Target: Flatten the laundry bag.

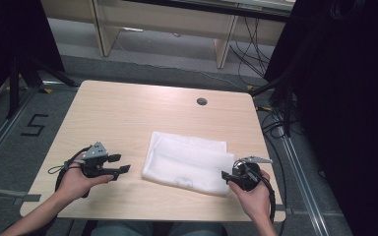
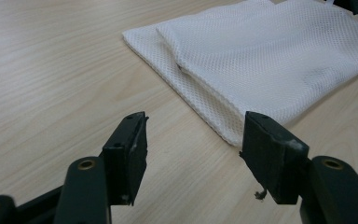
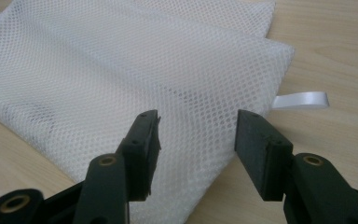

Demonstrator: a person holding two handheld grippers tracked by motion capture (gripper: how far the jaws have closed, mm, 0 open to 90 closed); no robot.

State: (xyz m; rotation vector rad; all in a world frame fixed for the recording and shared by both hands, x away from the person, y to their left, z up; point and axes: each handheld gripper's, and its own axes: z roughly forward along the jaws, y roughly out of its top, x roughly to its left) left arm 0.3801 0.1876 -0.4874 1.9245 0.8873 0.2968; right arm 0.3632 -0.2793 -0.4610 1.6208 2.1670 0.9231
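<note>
A folded white mesh bag (image 1: 187,160) lies flat on the wooden table (image 1: 128,113), near its front edge. My left gripper (image 1: 124,164) hovers just left of the bag, jaws open and empty, pointing at the bag's near corner (image 2: 233,133). My right gripper (image 1: 225,175) sits at the bag's right front corner, jaws open, with the mesh (image 3: 121,79) lying below and between them but not pinched. A white ribbon tab (image 3: 303,99) sticks out from the bag's right edge. A hand holds each gripper.
A small dark round grommet (image 1: 202,101) is set in the table near its far edge. Bare wood stretches behind and left of the bag. Beyond the table are wooden furniture legs (image 1: 103,29), cables and black stands on a grey floor.
</note>
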